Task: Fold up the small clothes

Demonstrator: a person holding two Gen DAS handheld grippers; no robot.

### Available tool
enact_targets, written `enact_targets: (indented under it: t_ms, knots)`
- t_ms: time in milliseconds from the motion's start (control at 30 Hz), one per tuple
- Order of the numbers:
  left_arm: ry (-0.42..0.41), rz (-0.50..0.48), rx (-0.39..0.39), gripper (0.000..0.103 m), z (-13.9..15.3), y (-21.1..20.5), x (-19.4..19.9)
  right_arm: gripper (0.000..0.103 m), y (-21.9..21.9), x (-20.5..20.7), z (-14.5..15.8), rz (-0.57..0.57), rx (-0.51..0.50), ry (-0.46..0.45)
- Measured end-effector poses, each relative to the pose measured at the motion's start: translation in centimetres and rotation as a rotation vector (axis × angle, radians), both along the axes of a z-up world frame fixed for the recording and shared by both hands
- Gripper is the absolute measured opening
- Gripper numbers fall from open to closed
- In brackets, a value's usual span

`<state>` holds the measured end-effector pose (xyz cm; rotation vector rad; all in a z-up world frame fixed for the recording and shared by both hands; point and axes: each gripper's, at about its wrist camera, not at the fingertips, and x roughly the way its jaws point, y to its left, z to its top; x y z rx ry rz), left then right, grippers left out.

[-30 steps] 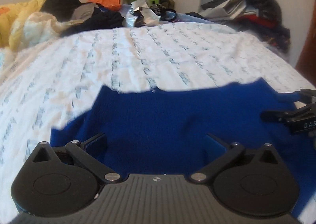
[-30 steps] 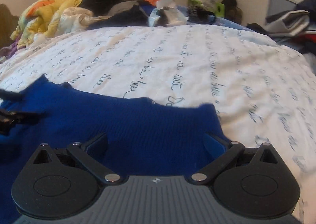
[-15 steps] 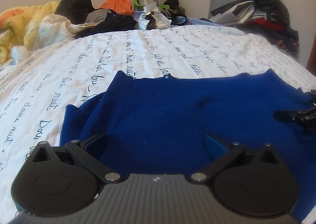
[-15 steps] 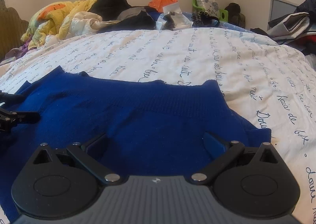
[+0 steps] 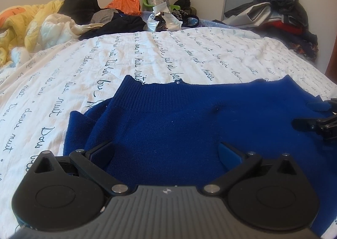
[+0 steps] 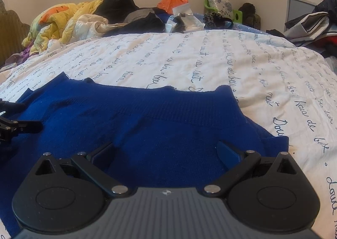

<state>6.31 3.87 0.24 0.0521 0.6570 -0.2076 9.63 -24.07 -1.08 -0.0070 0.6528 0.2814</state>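
On the bed, I had a blue sweater spread out under both pairs of tongs.

On the white sheet (image 5: 147, 59) with its dark handwriting print, the blue sweater (image 5: 179, 125) lay mostly flat, its ribbed band on the far edge and a fold of cloth sticking out at its left side. My left tongs (image 5: 166, 152) stood wide apart just above the knit, gripping nothing, and my right tongs (image 6: 166, 150) were spread the same way over the sweater's right part. Each pair showed at the edge of the other's camera, low over the cloth. Along the far side of the bed I saw a yellow quilt (image 6: 56, 19) and an orange bag (image 5: 126, 5) among piled clothes.
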Motion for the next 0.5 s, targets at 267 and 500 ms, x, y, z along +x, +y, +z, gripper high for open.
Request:
enact_targets:
  t_ms: [267,500]
  knots:
    - [-0.001,0.005,-0.001,0.103,0.0,0.0,-0.1,0.103,-0.2,0.0,0.1,0.0,0.014,0.001]
    - [-0.027,0.128,0.049,0.103,0.9,0.2,-2.0,0.103,0.0,-0.1,0.2,-0.007,0.007,0.0]
